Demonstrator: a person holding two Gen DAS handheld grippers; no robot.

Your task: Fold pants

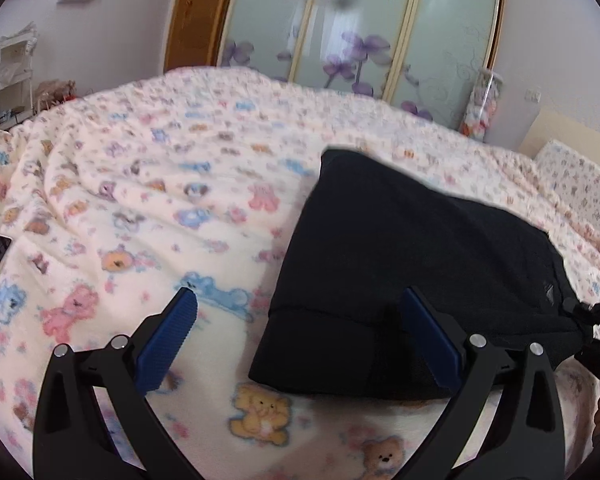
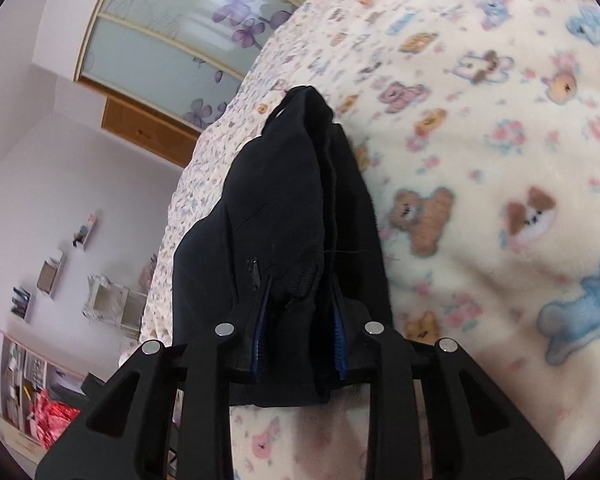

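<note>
The black pants (image 1: 412, 264) lie folded into a thick bundle on the bear-print blanket (image 1: 139, 208). My left gripper (image 1: 300, 304) is open, its blue pads spread wide just above the near left corner of the bundle, holding nothing. My right gripper (image 2: 300, 312) is shut on the black pants (image 2: 291, 208), with the fabric's thick edge bunched between its blue pads. The right gripper also shows at the far right edge of the left wrist view (image 1: 596, 320), at the bundle's right corner.
The blanket covers a bed; a pillow (image 1: 580, 188) lies at its far right. A sliding wardrobe with frosted flower doors (image 1: 360, 28) stands behind the bed. Shelves and a white cabinet (image 2: 111, 304) line the wall beside it.
</note>
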